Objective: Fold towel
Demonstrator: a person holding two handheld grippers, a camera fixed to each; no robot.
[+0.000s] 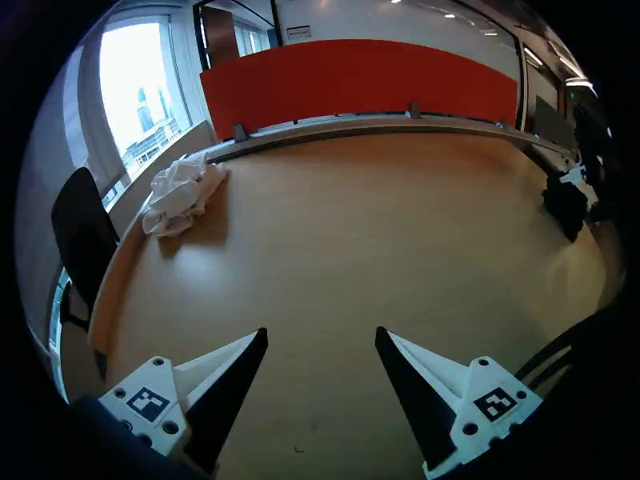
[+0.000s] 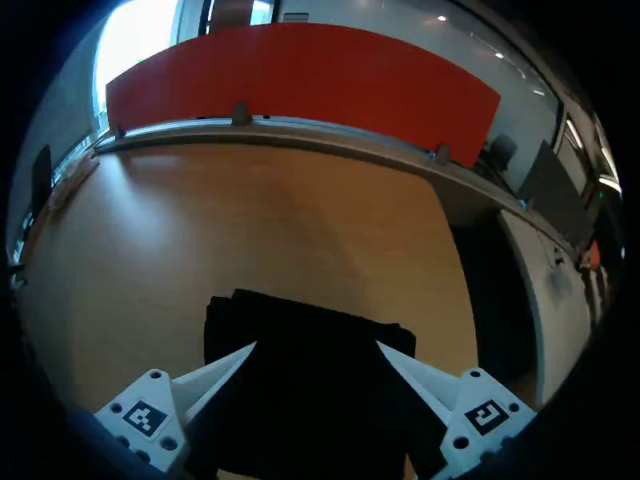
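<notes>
We note black-and-white square markers [image 1: 148, 402] on white fingers [image 1: 448, 376]. Left gripper [image 1: 320, 340] spread wide, empty. Right gripper [image 2: 316, 352] spread wide over black folded towel [image 2: 308, 392], near front edge of wooden desk [image 2: 240, 216]. Crumpled white cloth [image 1: 182, 194]: far-left corner.

This is an office. A long wooden table [image 1: 360, 224] carries a red divider [image 1: 352, 80] clamped along its far edge, as shared desks do. A dark swivel chair [image 1: 80, 232] stands at its end beside a tall window [image 1: 136, 88] facing city buildings, under recessed ceiling lights [image 1: 448, 14].
</notes>
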